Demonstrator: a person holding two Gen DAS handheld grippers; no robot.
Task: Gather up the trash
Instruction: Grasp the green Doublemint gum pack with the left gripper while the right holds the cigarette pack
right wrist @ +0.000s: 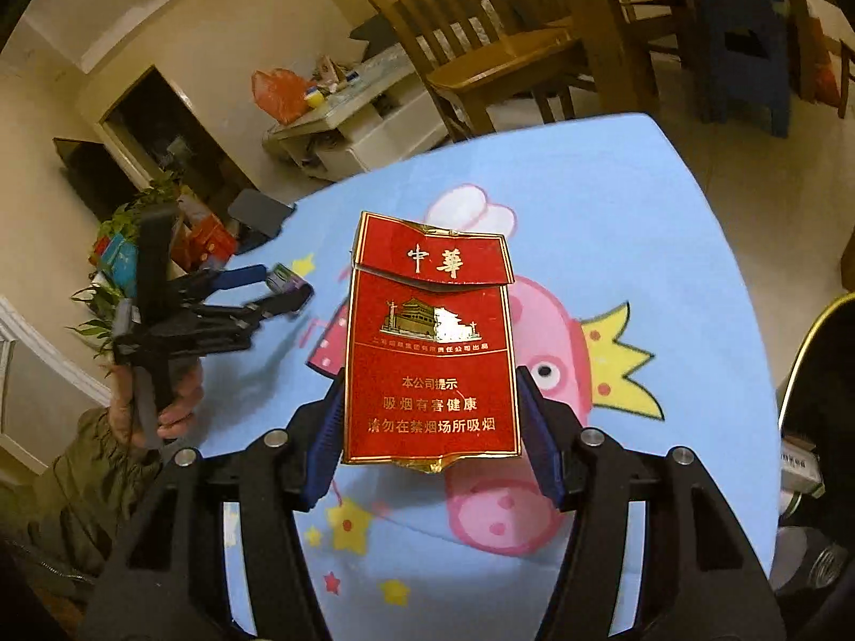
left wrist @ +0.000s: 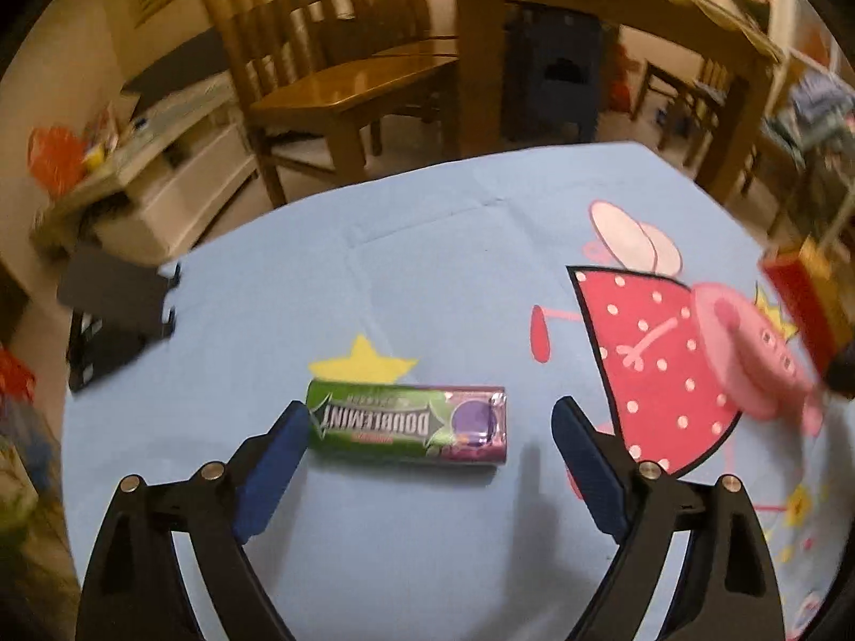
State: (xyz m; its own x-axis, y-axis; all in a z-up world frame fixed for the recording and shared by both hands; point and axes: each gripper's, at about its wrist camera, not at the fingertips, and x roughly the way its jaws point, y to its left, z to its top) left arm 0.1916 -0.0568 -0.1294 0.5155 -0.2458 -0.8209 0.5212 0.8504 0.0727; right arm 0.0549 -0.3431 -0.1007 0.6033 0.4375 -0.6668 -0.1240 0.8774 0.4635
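Observation:
A green and purple Doublemint gum pack (left wrist: 409,430) lies flat on the blue cartoon tablecloth (left wrist: 427,267). My left gripper (left wrist: 430,427) is open around it, the left pad at the pack's end, the right pad apart from it. It also shows in the right wrist view (right wrist: 278,283), with the gum pack (right wrist: 286,279) between its tips. My right gripper (right wrist: 430,416) is shut on a crumpled red cigarette pack (right wrist: 430,352) and holds it upright above the table. That pack shows blurred at the right edge of the left wrist view (left wrist: 801,299).
A dark flat object (left wrist: 115,315) lies at the table's left edge. Wooden chairs (left wrist: 331,69) and a wooden table (left wrist: 614,10) stand beyond the far edge. A white shelf unit (right wrist: 352,123) with clutter and potted plants (right wrist: 133,224) are at the left.

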